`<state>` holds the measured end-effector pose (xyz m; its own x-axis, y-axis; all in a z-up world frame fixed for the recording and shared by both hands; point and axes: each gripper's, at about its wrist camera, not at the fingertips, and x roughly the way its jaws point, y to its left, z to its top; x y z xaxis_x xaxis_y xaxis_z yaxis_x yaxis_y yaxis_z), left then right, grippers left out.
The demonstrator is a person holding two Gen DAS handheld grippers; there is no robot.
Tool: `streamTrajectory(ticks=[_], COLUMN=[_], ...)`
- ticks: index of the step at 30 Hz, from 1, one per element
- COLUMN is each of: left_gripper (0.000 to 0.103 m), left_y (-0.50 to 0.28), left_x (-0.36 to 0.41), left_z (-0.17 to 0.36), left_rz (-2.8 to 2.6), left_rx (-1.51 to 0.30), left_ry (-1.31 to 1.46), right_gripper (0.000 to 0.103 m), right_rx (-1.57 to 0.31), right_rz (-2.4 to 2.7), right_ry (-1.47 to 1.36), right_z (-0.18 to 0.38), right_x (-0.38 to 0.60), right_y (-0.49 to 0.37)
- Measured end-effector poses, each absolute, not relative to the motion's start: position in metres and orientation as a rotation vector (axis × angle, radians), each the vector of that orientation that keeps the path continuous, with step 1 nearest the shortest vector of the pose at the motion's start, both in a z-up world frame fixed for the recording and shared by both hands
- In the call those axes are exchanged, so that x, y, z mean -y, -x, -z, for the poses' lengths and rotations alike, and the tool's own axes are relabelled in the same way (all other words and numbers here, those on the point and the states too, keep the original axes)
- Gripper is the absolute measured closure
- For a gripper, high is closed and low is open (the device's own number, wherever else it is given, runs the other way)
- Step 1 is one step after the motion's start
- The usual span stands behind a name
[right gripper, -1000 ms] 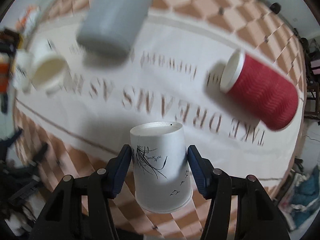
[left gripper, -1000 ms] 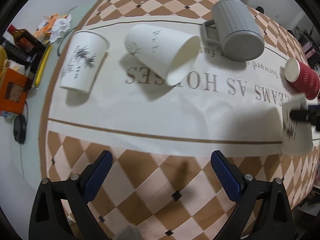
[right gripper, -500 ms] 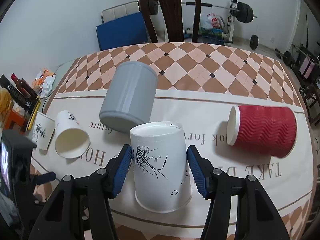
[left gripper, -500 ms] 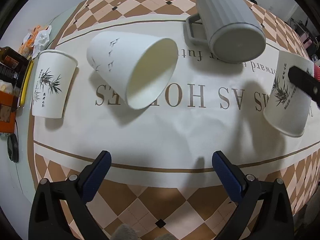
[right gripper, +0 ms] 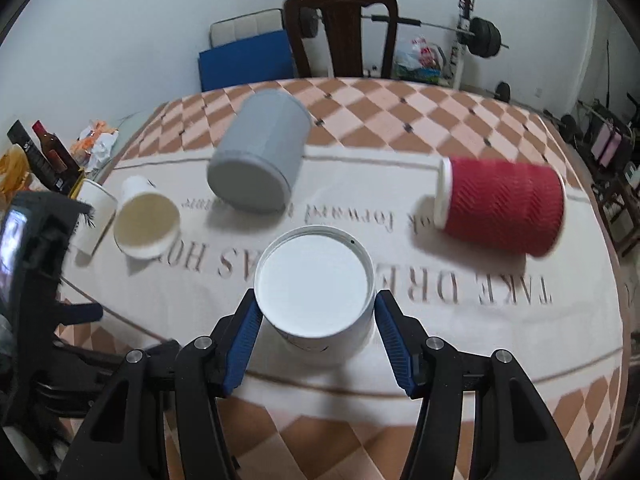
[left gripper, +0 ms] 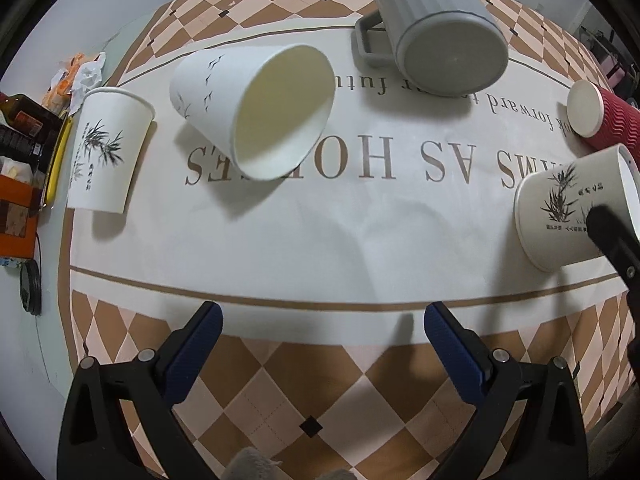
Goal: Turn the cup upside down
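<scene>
Cup (right gripper: 316, 292), pinched between the right gripper (right gripper: 316, 336) fingers, has tipped from inverted to base-forward, leaving the flip unfinished; left gripper (left gripper: 320, 344) spread, idle.

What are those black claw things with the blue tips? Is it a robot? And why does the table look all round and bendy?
It is not a robot. A person holds a grabbing tool in each hand, and each tool carries a camera that looks out along its jaws. The lens is very wide, so the flat table looks curved.

One picture comes from the left gripper. Its jaws are open and hold nothing. The other comes from the right gripper. Its jaws squeeze a white paper cup with its flat bottom turned towards the camera.

On the tablecloth there is another white cup on its side, a white cup with a plant drawing standing mouth down, a grey mug on its side, and a red wavy cup on its side.
</scene>
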<state>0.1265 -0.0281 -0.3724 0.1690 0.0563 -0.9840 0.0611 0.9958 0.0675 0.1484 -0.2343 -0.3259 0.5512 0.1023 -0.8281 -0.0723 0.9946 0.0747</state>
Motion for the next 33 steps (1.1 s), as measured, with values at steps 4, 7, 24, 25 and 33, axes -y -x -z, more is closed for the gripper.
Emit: streamTrajectory(ticks=[4,7,24,25,33], left_gripper=[0.000,0.000,0.000,0.000,0.000], left_y=[-0.117,-0.108,-0.055,-0.053,-0.024], left_x=[0.028,0.035,0.036,0.036,0.035], left_z=[0.368,0.354,0.188,0.180,0.101], left_rz=[-0.016,-0.025,0.034,0.037,0.069], left_rx=[-1.392,-1.360,-1.127,-1.116,-1.045], left_ry=[-0.088,-0.086,-0.070,-0.068,-0.053], right_gripper=[0.039,0.022,0.002,0.000,0.000], right_rx=[-1.008,-1.035,-1.000,-0.994,-0.963], right_rz=[-0.076,-0.049,0.199,0.200,0.234], right_ry=[-0.056,-0.069,-0.073,-0.073,-0.056], right_z=[0.327,0.325,0.179,0.168,0.087], right_x=[0.242,0.248,0.276,0.275,0.268], right_y=[-0.140,-0.136,-0.034,-0.027,0.015])
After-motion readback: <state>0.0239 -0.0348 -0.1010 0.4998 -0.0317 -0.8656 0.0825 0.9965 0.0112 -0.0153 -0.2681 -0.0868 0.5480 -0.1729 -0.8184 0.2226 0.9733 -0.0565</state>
